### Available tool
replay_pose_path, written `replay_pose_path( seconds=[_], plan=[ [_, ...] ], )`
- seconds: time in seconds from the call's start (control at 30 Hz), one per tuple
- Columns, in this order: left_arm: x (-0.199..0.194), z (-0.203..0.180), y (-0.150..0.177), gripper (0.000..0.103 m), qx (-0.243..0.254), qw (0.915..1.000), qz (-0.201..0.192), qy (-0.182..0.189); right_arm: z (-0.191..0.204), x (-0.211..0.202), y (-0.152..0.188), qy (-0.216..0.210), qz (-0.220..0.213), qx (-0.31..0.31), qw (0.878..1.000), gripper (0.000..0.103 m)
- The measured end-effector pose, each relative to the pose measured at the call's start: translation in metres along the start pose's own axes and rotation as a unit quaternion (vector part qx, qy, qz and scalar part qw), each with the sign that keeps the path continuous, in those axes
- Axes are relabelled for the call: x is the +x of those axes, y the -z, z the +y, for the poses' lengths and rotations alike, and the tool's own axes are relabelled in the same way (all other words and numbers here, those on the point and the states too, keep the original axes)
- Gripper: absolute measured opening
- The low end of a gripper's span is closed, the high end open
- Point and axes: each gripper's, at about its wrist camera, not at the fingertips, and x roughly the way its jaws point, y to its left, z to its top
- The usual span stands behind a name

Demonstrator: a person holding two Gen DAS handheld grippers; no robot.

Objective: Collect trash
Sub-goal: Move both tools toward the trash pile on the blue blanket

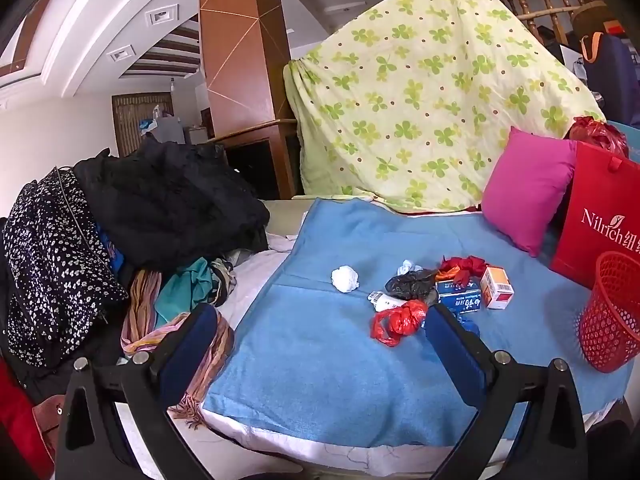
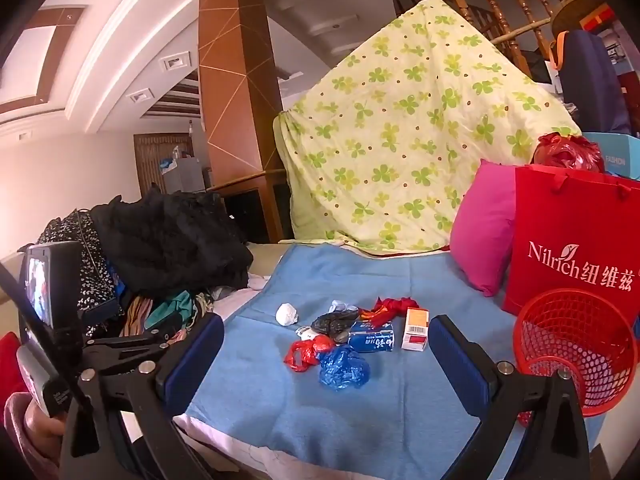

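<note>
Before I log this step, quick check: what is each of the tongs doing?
Left tongs: open, holding nothing, above the blue blanket.
Right tongs: open, holding nothing, trash pile ahead.

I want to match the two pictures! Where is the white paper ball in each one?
Left wrist: the paper ball lies on the blue blanket, centre, left of the trash pile.
Right wrist: the paper ball lies left of centre, again at the pile's left edge.
Shared landmark: the red basket at the right edge of both.
</note>
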Motion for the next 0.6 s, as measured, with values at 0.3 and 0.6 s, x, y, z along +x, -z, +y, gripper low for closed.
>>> replay_pose_path(
  seconds=[0.3, 0.6],
  plan=[
    [0.004, -0.001, 0.003, 0.103, 0.001, 1.0000, 0.005, 0.001, -0.003, 0.009, 0.001, -0.001, 0.011, 0.009, 1.000, 0.103],
    [0.017, 0.002, 0.001, 0.103, 0.000, 0.9999, 0.013, -0.002, -0.002, 0.024, 0.000, -0.003, 0.033, 0.027, 0.999, 0.103]
  ],
)
